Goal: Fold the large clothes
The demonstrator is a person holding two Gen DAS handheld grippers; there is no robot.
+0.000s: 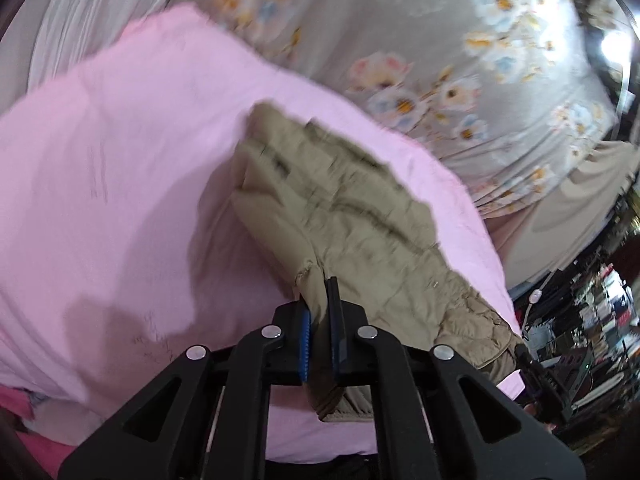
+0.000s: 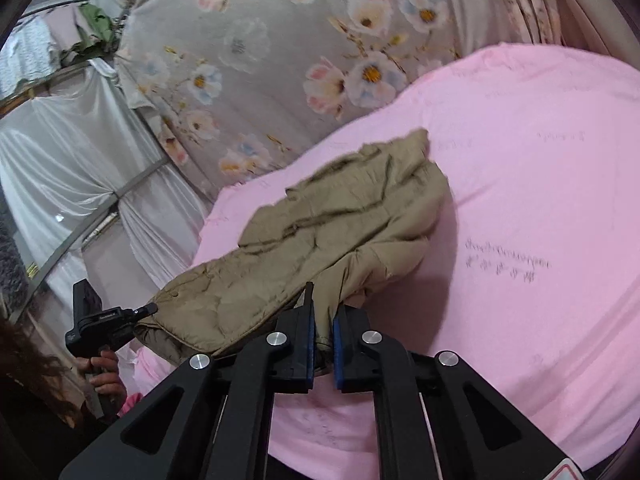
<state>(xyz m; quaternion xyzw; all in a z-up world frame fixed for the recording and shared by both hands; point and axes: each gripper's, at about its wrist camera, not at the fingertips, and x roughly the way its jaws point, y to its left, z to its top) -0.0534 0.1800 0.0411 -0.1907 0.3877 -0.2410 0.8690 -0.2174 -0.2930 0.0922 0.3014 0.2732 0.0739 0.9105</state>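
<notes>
Left gripper and right gripper clench the quilted khaki jacket's hem above the pink sheet, ready to fold.

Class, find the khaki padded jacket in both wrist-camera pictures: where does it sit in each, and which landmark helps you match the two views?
Left wrist view: the khaki jacket runs from centre down to lower right, its near edge clamped in the left gripper.
Right wrist view: the jacket lies centre to lower left, pinched by the right gripper.
Shared landmark: the pink sheet beneath it, with the floral curtain behind.
</notes>
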